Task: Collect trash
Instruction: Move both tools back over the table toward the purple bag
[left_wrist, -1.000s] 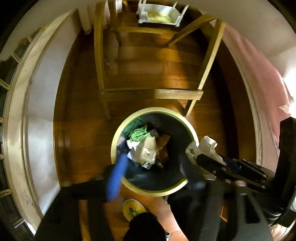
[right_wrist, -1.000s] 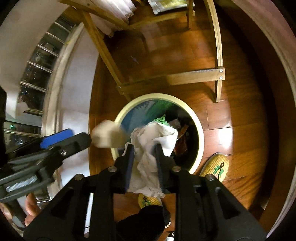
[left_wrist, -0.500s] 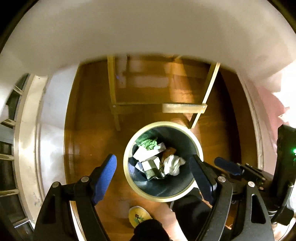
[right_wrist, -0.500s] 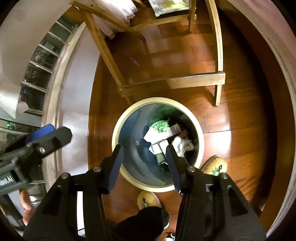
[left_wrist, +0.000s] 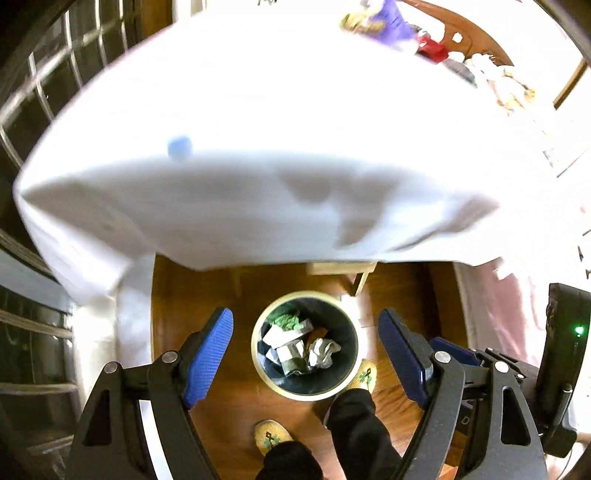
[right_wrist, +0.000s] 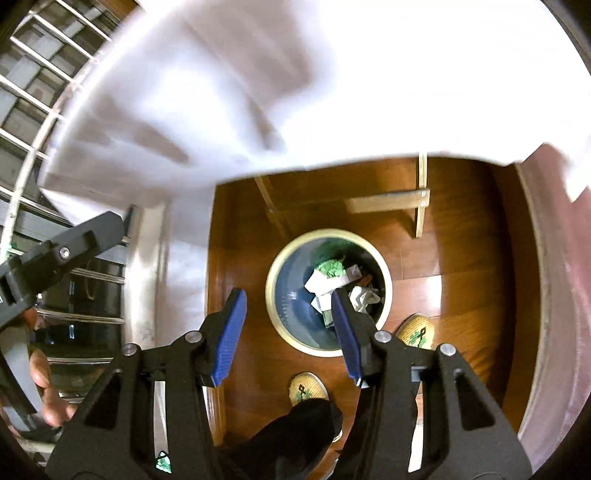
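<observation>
A round dark bin (left_wrist: 258, 354) with a pale rim stands on the wooden floor below both grippers. It holds crumpled white paper (left_wrist: 323, 350), a green wad (left_wrist: 286, 321) and small cartons. The bin also shows in the right wrist view (right_wrist: 284, 280). My left gripper (left_wrist: 306, 350) is open and empty, high above the bin. My right gripper (right_wrist: 288, 321) is open and empty, also high above the bin, and its body shows in the left wrist view (left_wrist: 480, 365).
A table with a white cloth (left_wrist: 258, 147) overhangs the far side of the bin, and its wooden legs (right_wrist: 419, 199) stand behind it. Items lie on the tabletop at far right (left_wrist: 424, 40). The person's slippers (right_wrist: 415, 330) are beside the bin. Window bars (left_wrist: 33, 110) are on the left.
The right gripper opened and dropped its white crumpled paper into the bin. Both grippers rose, so the bin looks smaller and the tablecloth top came into view.
</observation>
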